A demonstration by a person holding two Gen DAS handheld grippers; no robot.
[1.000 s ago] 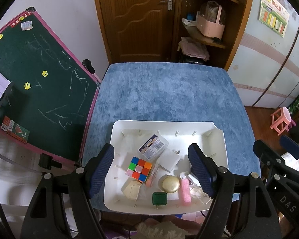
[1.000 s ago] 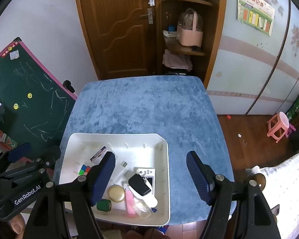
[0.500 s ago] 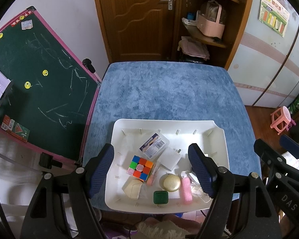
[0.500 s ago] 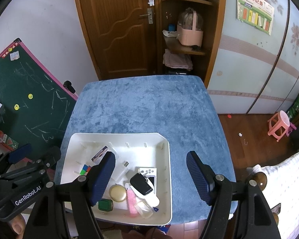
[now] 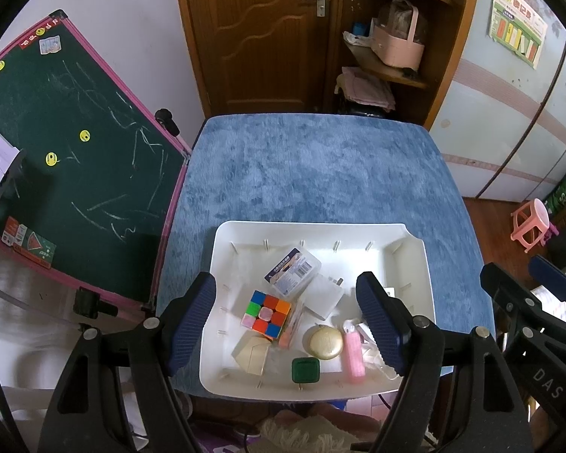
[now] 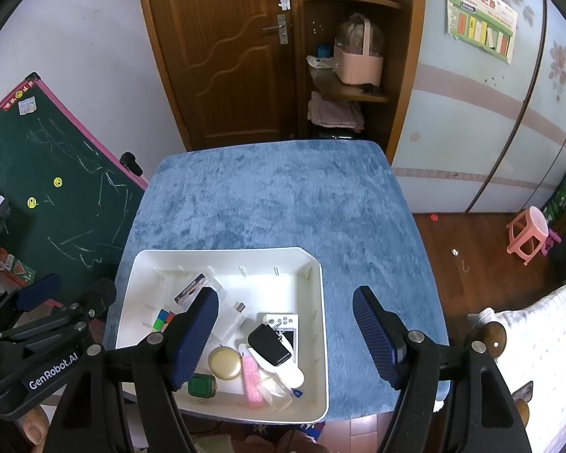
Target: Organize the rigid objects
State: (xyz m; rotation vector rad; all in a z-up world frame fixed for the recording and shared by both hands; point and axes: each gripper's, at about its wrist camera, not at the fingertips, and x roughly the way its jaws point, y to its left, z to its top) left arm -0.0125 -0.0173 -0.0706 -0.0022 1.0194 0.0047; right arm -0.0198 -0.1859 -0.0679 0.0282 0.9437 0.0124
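A white tray (image 5: 411,260) (image 6: 317,294) sits at the near edge of the blue-covered table (image 5: 313,173) (image 6: 275,196). Inside lie a colour cube (image 5: 266,314), a clear labelled box (image 5: 292,273), a white charger (image 5: 326,294), a gold round tin (image 5: 325,341) (image 6: 225,362), a pink bar (image 5: 352,356) (image 6: 252,381), a green square case (image 5: 305,370) (image 6: 202,385), a cream block (image 5: 253,353) and a black adapter (image 6: 269,343). My left gripper (image 5: 286,317) hovers open above the tray with nothing held. Over the tray's right rim my right gripper (image 6: 285,334) also stands open and empty.
A green chalkboard (image 5: 68,173) with a pink frame leans at the table's left side. Beyond the table stand a wooden door (image 5: 260,37) and a corner shelf with a pink basket (image 5: 396,45). A pink stool (image 6: 528,234) stands on the floor at right.
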